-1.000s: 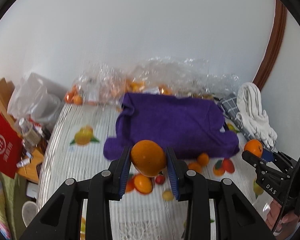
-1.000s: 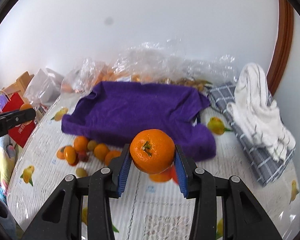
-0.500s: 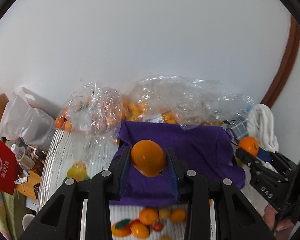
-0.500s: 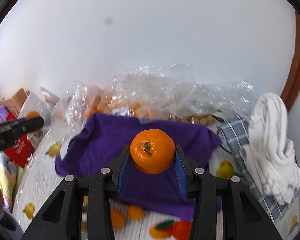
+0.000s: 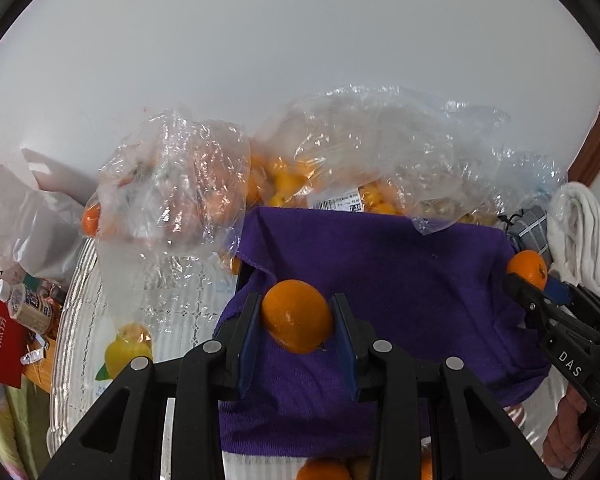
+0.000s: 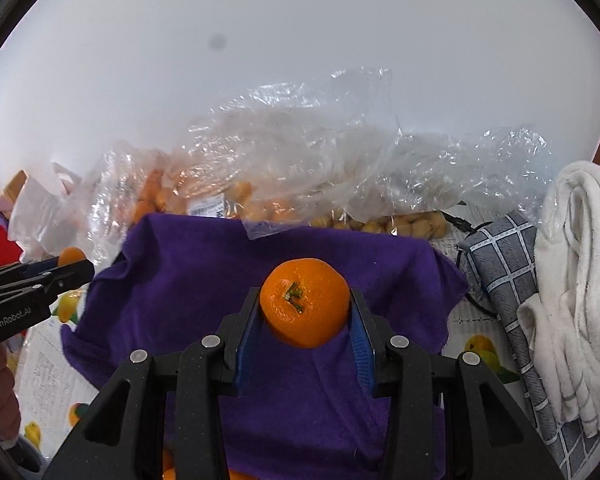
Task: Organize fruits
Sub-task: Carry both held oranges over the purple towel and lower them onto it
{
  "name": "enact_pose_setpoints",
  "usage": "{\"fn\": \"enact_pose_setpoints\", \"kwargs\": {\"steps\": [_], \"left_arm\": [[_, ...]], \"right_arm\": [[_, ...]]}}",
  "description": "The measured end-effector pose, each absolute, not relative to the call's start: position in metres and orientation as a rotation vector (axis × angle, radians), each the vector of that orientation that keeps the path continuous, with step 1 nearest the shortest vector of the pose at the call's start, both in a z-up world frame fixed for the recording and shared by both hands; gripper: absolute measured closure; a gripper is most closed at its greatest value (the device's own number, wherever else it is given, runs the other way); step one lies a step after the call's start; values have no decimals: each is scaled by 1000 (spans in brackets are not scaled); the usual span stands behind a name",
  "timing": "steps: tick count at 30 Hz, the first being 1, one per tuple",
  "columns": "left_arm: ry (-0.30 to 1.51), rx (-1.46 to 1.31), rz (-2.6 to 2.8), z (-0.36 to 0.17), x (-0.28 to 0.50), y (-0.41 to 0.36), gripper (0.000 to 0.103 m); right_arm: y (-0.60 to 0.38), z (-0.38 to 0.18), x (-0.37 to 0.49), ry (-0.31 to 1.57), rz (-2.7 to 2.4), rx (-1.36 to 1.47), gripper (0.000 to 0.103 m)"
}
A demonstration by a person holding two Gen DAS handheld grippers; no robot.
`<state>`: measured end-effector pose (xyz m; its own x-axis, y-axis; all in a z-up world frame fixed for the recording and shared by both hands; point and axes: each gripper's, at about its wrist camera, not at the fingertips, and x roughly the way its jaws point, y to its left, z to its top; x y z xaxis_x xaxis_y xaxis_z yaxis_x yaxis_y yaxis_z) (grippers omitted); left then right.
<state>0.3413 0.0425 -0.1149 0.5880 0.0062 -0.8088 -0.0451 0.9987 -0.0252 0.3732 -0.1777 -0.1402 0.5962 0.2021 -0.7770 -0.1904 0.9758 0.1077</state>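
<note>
1. The left gripper (image 5: 296, 316) holds a smooth round orange fruit (image 5: 297, 315) between its blue pads; the jaws are narrow and press on both sides of it.
2. The right gripper (image 6: 305, 314) holds a round orange mandarin with a green stem (image 6: 305, 302) in the same way, with the stem toward the camera.
3. Both fruits hang over the purple fleecy cloth (image 5: 400, 280), which is spread on the white striped tablecloth with printed fruits (image 5: 180, 300).
4. The relation that matters: the crumpled clear plastic bags of orange fruits (image 5: 340, 160) lie beyond the far edge of the cloth, ahead of both grippers, against the white wall.
5. The two fruits are nearly round, so the long axis matters little. In my judgement, the next move is to carry each fruit forward to a bag.
6. From the left wrist view, the left bag (image 5: 172, 184) is ahead and to the left of the left gripper; the right gripper is at the right side, near the rolled white towel (image 6: 572, 300) and the grey checked cloth (image 6: 504, 264).
7. The open room is over the purple cloth. The bag mouths are hard to make out in the crumpled film, and this could make the placing difficult.
8. A few loose orange fruits (image 5: 324, 470) stay on the near side of the cloth.
</note>
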Motion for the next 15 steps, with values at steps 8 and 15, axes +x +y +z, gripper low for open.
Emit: {"fn": "enact_pose_setpoints", "kwargs": {"steps": [8,15], "left_arm": [[1010,-15,17,-145,355,31,70],[1049,-15,23,-163,360,31,70]], "right_arm": [[-180,-163,380,957,237,-2,62],[-180,-183,388,1013,243,-3,62]]}}
